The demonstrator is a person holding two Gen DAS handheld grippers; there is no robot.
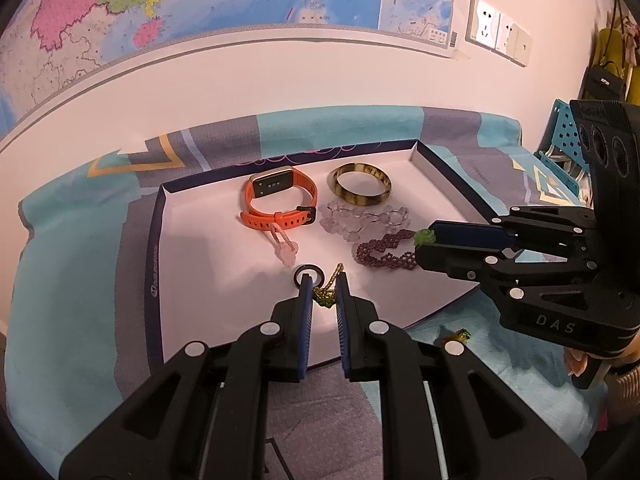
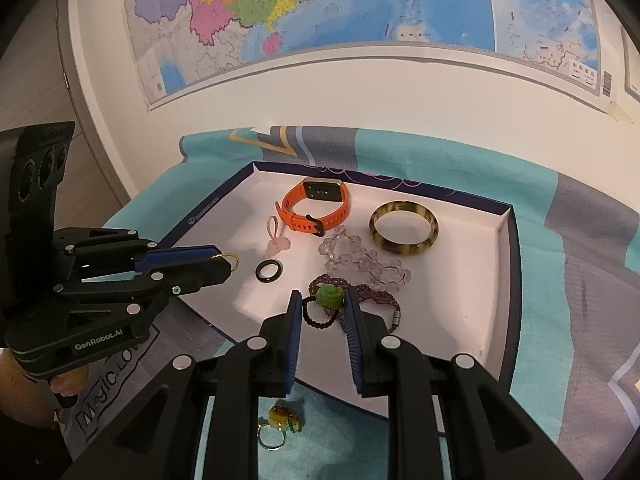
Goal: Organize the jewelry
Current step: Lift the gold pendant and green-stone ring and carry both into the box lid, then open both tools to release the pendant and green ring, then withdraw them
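A white tray with a navy rim lies on a patterned cloth. My left gripper hovers over the tray's near part, shut on a gold chain that has a green knot. My right gripper is shut on a green flower bead that sits on a dark beaded loop. In the tray lie an orange watch, an amber bangle, a clear bead bracelet, a purple bead bracelet, a black ring and a pink charm.
A yellow ring with green beads lies on the cloth just outside the tray's near edge. A map hangs on the wall behind. A blue perforated basket stands at the right. A hand holds the left gripper.
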